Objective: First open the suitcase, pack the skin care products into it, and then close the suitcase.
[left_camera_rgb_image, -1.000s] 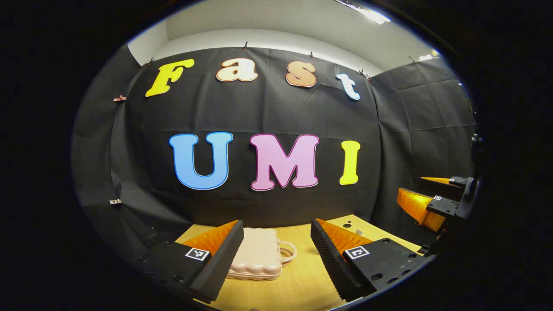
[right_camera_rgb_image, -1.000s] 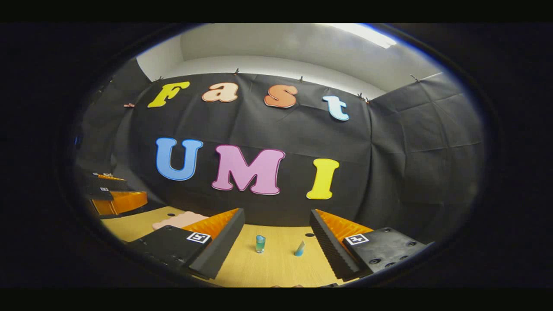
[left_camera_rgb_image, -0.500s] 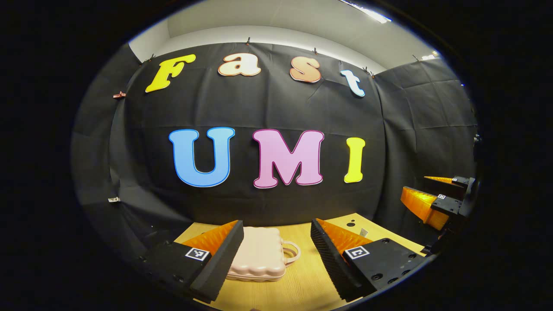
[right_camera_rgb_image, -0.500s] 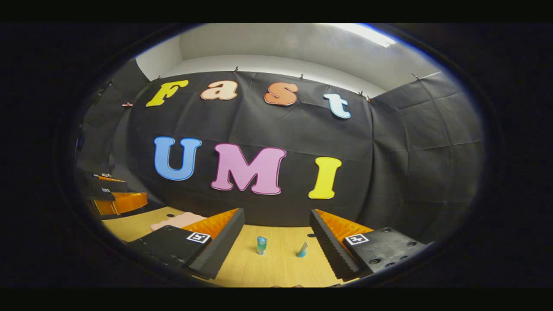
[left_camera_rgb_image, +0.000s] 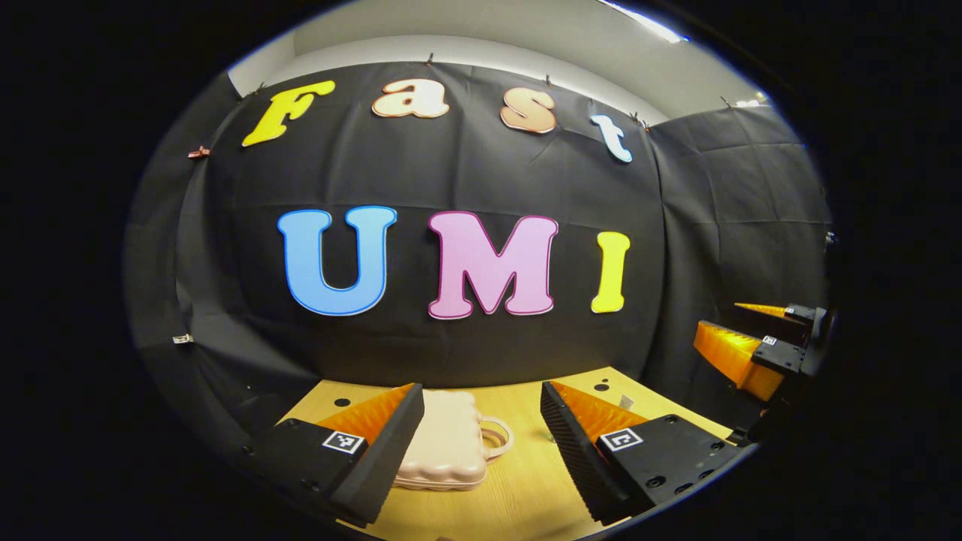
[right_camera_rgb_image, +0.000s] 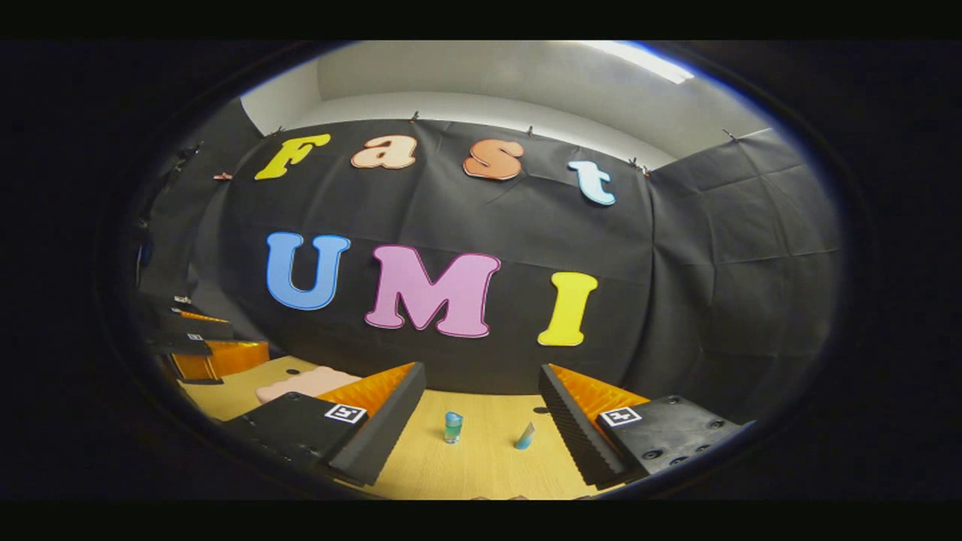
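A closed pale pink suitcase (left_camera_rgb_image: 443, 443) lies flat on the wooden table (left_camera_rgb_image: 518, 496), its handle (left_camera_rgb_image: 497, 438) pointing right. My left gripper (left_camera_rgb_image: 481, 392) hovers open just in front of it, holding nothing. In the right gripper view, a small clear bottle with a blue cap (right_camera_rgb_image: 452, 427) and a small blue tube (right_camera_rgb_image: 524, 436) stand on the table (right_camera_rgb_image: 466, 466) ahead of my open, empty right gripper (right_camera_rgb_image: 481, 372). The suitcase (right_camera_rgb_image: 304, 382) peeks out behind the near finger at the left. Each gripper also appears at the other view's edge: the right gripper (left_camera_rgb_image: 740, 353) and the left gripper (right_camera_rgb_image: 203, 353).
Black cloth walls close off the table at the back and on both sides. Small round holes (left_camera_rgb_image: 601, 388) dot the tabletop near its far edge. Bare wood lies between the suitcase and the two products.
The left gripper view has drifted a little, so the suitcase sits slightly further left and lower in it. The right gripper has barely moved. Both grippers stay open.
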